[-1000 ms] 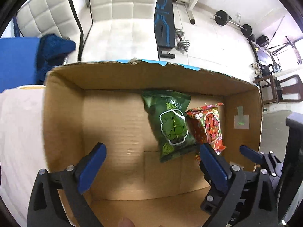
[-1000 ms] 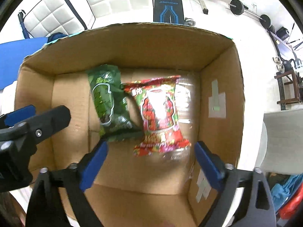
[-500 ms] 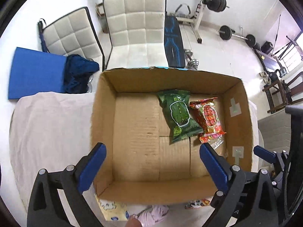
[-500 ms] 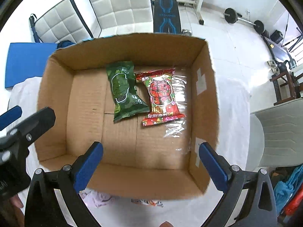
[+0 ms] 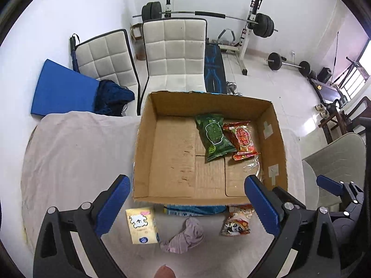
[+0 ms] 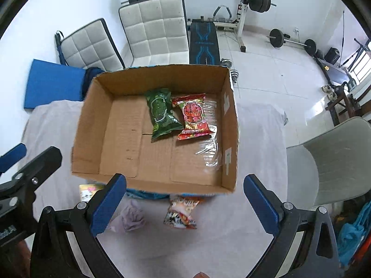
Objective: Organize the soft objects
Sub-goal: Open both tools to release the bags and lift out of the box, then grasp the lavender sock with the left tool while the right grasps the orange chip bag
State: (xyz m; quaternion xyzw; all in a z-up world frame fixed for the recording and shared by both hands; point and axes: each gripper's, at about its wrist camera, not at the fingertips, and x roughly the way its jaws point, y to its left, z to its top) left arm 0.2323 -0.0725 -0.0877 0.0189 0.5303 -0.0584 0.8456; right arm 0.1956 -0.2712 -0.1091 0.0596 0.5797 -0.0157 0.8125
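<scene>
An open cardboard box (image 5: 141,143) (image 6: 88,125) stands on a white-clothed table. Inside lie a green snack bag (image 5: 214,136) (image 6: 161,113) and a red snack bag (image 5: 242,139) (image 6: 193,117), side by side. In front of the box lie a yellow tissue pack (image 5: 142,224) (image 6: 89,191), a crumpled mauve cloth (image 5: 185,236) (image 6: 129,216), a red-and-white snack bag (image 5: 236,222) (image 6: 182,213) and a blue packet (image 5: 192,209) partly under the box edge. My left gripper (image 5: 187,203) and right gripper (image 6: 184,202) are both open and empty, above the table in front of the box.
The table cloth (image 5: 69,157) stretches left of the box. Two white padded chairs (image 5: 176,55) and a blue mat (image 5: 60,88) stand behind the table. A grey chair (image 6: 329,162) stands at the right. Gym weights and a bench (image 5: 214,69) are farther back.
Both grippers have pulled back and up from inside the box. The whole box and the items in front of it have come into view. The two bags stay in the box.
</scene>
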